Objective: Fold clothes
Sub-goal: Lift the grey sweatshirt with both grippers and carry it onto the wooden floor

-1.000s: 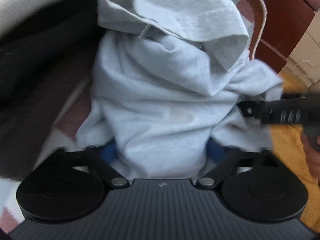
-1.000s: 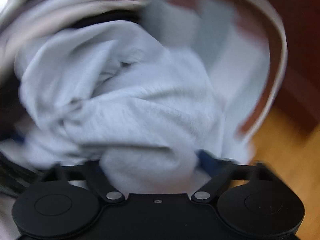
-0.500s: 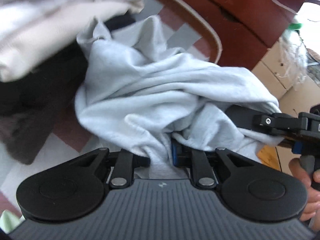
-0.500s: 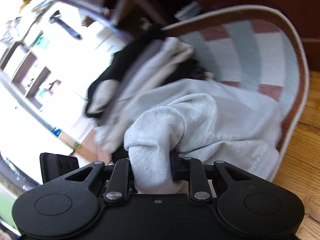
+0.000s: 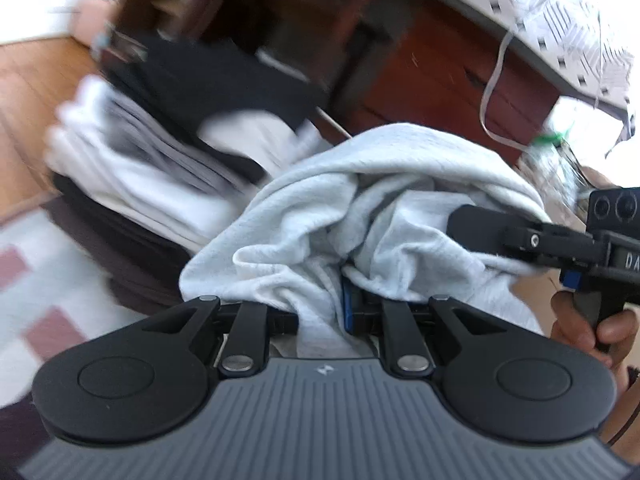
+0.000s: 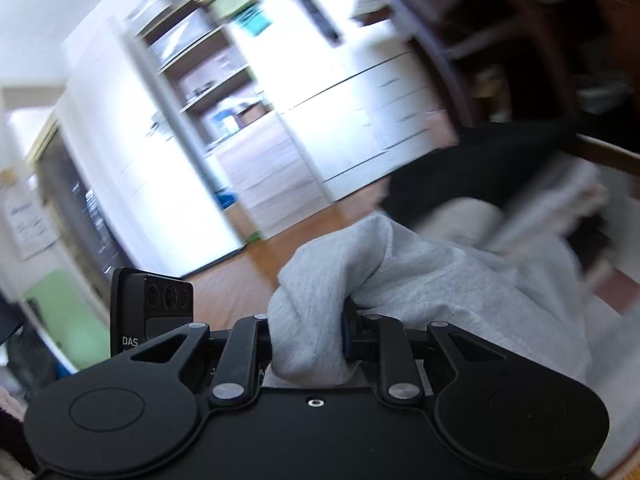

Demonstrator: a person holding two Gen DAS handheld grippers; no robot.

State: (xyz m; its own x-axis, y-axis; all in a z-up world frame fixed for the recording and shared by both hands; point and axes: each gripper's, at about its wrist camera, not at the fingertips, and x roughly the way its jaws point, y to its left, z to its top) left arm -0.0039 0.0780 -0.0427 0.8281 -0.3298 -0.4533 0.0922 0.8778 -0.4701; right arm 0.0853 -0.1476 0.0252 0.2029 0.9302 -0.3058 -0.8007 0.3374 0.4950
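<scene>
A light grey garment (image 5: 360,200) hangs bunched between both grippers, lifted off the rug. My left gripper (image 5: 320,316) is shut on a fold of it, cloth pinched between the blue pads. In the left wrist view the right gripper (image 5: 500,236) bites the same garment from the right, with a hand (image 5: 592,328) on its handle. In the right wrist view my right gripper (image 6: 308,340) is shut on a thick bundle of the grey garment (image 6: 440,280), which trails off to the right. The left gripper's body (image 6: 152,308) shows at the left.
A stack of folded clothes (image 5: 152,152), white, grey and black, lies on a checked rug (image 5: 48,280) to the left. Dark wooden furniture (image 5: 440,72) stands behind. The right wrist view has wood floor (image 6: 240,272), white cabinets (image 6: 360,112) and the clothes stack (image 6: 520,192).
Both grippers closed on the grey garment and lifted it up off the rug. Both views swung upward, so the room and furniture now show behind the cloth.
</scene>
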